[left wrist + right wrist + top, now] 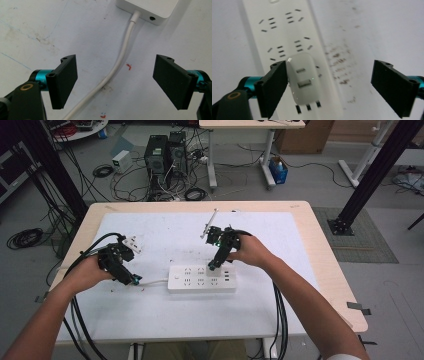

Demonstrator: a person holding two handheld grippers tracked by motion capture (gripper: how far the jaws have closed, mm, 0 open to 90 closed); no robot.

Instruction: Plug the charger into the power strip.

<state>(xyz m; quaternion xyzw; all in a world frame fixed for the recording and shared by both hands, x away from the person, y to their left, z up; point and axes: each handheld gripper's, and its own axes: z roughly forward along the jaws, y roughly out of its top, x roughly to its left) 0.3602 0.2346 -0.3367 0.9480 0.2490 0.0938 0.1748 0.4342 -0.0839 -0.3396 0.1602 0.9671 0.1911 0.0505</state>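
Apparently my right tool [329, 87] hangs wide open beside the charger [303, 78] seated in the power strip [201, 278]; left tool [115, 82], equally open, straddles the strip's cord [117, 65]. Next I'd judge: close on the cord.

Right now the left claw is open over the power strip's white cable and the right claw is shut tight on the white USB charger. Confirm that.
One part is wrong. The right claw is open, not shut: the right gripper view shows its jaws wide apart, one jaw beside the white USB charger on the power strip. The left claw is indeed open over the white cable.
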